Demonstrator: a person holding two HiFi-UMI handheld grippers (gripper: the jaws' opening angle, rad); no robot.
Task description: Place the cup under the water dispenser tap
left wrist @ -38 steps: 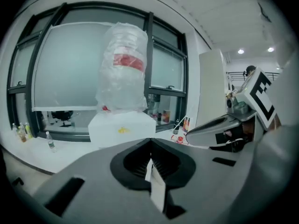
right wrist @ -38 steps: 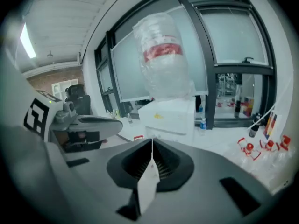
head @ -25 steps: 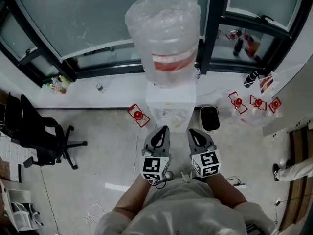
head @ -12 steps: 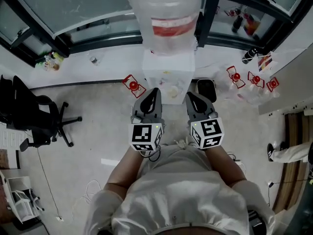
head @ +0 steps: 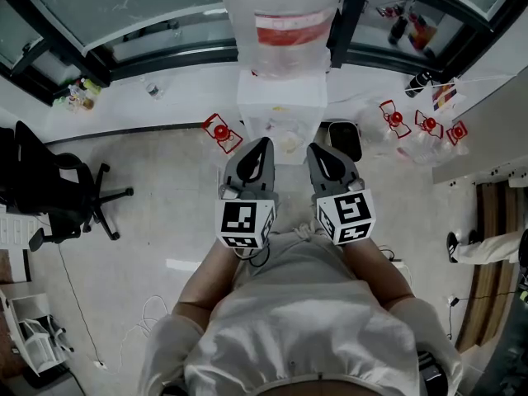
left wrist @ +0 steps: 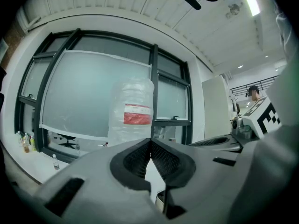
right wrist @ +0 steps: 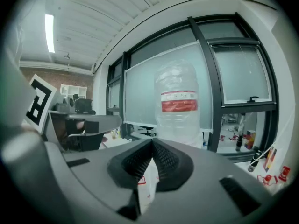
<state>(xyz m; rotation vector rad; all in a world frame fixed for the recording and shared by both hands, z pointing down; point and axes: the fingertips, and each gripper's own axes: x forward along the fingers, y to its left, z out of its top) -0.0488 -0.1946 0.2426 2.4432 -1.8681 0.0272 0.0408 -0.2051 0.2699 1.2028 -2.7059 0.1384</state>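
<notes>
Floor (head: 165, 221) pale concrete; water dispenser (head: 280, 110) against dark-framed windows (head: 124, 7).

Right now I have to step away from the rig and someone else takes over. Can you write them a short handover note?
Left gripper: shut, empty.
Right gripper: shut, empty.
Both are side by side, pointing at the water dispenser with its bottle on top, and touching neither.
No cup shows clearly in any view, and the tap is hidden.
Done: nothing that shows.
Left: find the cup, grip it, set it under the tap.
</notes>
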